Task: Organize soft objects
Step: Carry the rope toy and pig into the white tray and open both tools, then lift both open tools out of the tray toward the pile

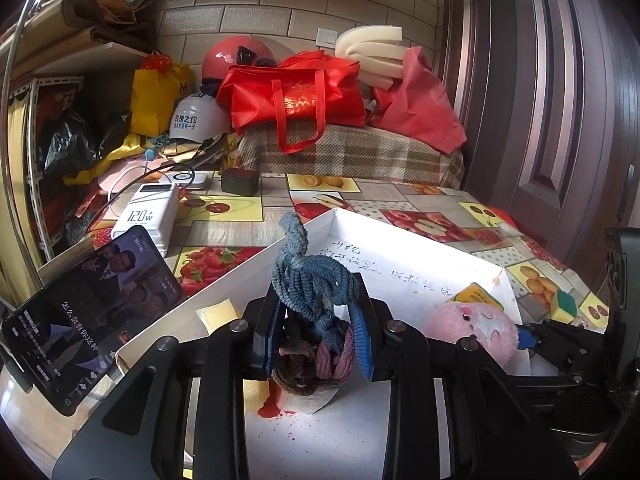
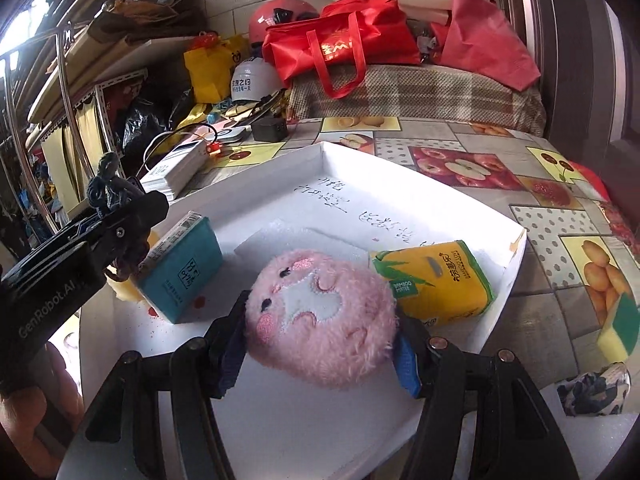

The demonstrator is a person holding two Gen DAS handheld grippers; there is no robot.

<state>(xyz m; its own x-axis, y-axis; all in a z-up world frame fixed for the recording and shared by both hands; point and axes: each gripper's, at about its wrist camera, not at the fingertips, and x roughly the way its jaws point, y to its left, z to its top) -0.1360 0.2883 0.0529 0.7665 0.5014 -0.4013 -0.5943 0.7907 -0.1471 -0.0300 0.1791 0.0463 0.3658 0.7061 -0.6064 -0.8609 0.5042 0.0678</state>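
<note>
Over the shallow white cardboard tray (image 2: 516, 248) on the fruit-patterned surface (image 2: 540, 216), the left gripper (image 1: 316, 336) is nearly closed, clamping a tangled bunch of blue, brown and purple elastic hair ties (image 1: 310, 284) that stick up between its blue pads. The right gripper (image 2: 320, 346) stands partly open around a round pink plush toy (image 2: 320, 316), its pads against both sides. Inside the tray, a teal tissue packet (image 2: 180, 268) lies at the plush's nine o'clock and a yellow tissue packet (image 2: 436, 280) at its two o'clock.
</note>
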